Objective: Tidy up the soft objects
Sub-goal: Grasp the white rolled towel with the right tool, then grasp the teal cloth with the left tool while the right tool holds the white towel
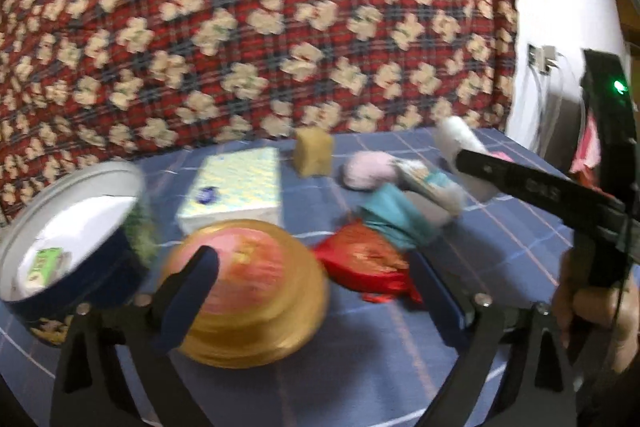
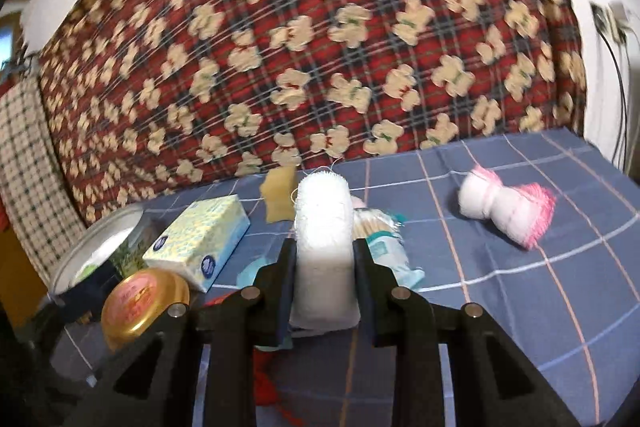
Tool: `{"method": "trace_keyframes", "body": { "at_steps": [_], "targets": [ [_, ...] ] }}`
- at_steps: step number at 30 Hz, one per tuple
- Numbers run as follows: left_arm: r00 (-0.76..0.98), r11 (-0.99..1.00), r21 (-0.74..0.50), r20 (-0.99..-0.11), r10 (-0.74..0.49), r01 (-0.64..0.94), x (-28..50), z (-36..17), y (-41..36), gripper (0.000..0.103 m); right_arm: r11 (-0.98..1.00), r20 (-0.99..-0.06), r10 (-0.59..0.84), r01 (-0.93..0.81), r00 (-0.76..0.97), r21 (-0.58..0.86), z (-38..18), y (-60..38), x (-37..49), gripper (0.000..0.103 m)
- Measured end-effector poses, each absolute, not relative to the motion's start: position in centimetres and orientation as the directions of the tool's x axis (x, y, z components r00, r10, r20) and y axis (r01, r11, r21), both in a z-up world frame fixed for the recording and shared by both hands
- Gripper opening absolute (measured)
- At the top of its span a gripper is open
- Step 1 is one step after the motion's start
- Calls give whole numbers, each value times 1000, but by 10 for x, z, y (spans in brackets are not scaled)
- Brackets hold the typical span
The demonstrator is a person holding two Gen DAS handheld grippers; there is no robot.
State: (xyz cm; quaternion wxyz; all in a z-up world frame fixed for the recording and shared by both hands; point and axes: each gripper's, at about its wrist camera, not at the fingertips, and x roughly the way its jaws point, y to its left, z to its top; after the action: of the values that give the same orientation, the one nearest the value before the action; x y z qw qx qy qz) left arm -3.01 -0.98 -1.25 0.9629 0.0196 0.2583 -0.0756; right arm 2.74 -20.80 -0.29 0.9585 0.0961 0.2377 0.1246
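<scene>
Blue checked cloth (image 2: 500, 291) covers a table in front of a red quilt (image 2: 320, 39) patterned with bears. At the table's middle, the right gripper (image 2: 322, 267) is clamped on a white rolled towel (image 2: 323, 227), standing upright between its fingers. The left gripper (image 1: 320, 267) stands wide apart around a gold-lidded jar (image 1: 256, 291) without pressing it. Nearby lie a tissue box (image 2: 200, 239), a sponge (image 2: 278, 201) and a pink-fringed towel (image 2: 506, 209).
</scene>
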Motion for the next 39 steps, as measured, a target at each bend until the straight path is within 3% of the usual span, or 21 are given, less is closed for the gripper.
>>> {"method": "trace_keyframes", "body": {
  "at_steps": [5, 11, 21, 24, 26, 30, 39],
  "targets": [
    [789, 966, -29, -571, -226, 256, -24, -18, -51, 90, 946, -397, 274, -173, 876, 272, 2, -220, 24, 30],
    [801, 973, 15, -571, -179, 229, 2, -9, -86, 90, 934, -376, 270, -147, 886, 325, 2, -237, 20, 30],
    [678, 984, -129, -712, -180, 126, 63, -40, -87, 50, 917, -381, 297, -151, 875, 368, 0, -243, 22, 30],
    [685, 975, -169, -694, -222, 145, 63, -41, -85, 22, 926, -376, 282, -147, 883, 348, 1, -242, 20, 30],
    [686, 970, -192, -686, -243, 152, 61, -41, -80, 15, 926, -374, 280, -146, 884, 348, 1, -243, 20, 30],
    [702, 943, -272, -634, -326, 193, 48, -36, -69, 9, 930, -375, 264, -132, 889, 342, 1, -244, 19, 30],
    [770, 913, -276, -494, -404, 302, 12, -7, -52, 9, 959, -376, 203, -107, 904, 261, 1, -236, 16, 30]
  ]
}}
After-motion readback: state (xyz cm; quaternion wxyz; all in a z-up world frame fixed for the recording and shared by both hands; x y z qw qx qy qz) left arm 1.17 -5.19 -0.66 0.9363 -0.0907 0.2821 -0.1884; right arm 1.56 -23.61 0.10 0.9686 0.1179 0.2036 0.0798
